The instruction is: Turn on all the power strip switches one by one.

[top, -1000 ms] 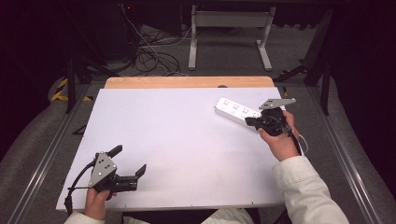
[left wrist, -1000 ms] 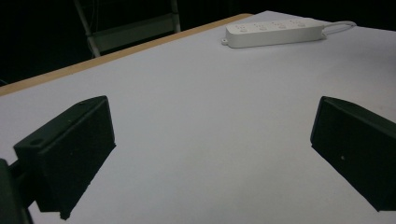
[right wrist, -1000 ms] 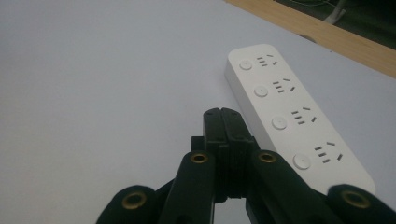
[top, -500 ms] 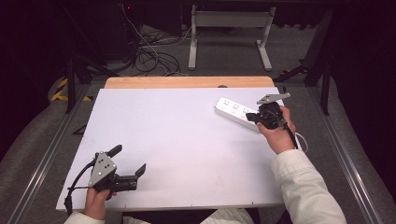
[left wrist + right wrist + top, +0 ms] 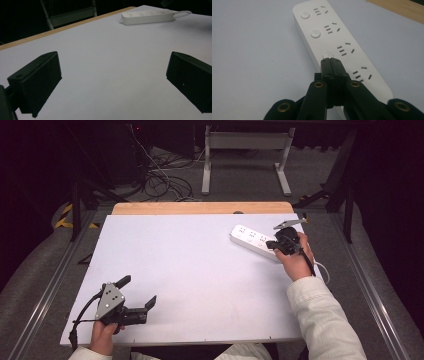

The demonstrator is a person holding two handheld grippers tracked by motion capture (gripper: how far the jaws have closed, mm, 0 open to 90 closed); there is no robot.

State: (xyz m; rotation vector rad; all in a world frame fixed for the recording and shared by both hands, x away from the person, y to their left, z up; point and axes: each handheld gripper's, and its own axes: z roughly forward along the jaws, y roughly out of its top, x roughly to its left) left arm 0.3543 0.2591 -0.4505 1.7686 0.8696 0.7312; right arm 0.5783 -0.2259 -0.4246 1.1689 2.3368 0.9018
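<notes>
A white power strip (image 5: 255, 241) lies at the back right of the white table top (image 5: 190, 265); it has several sockets, each with a round button. My right gripper (image 5: 271, 244) is shut with nothing in it, held over the strip's near end. In the right gripper view its closed tips (image 5: 331, 60) sit right at one round button (image 5: 327, 54) of the strip (image 5: 332, 40); whether they touch it I cannot tell. My left gripper (image 5: 136, 292) rests at the front left, open and empty. Between its two jaws the left gripper view shows bare table, with the strip (image 5: 147, 17) far off.
The strip's white cable (image 5: 322, 270) runs off behind the right hand toward the table's right edge. A wooden strip (image 5: 200, 208) borders the far side of the table. Beyond it are floor cables (image 5: 165, 180) and a metal stand (image 5: 245, 155).
The right hand has moved a little toward the far left and down, bringing its shut tips onto the near part of the power strip. The left gripper has not moved.
</notes>
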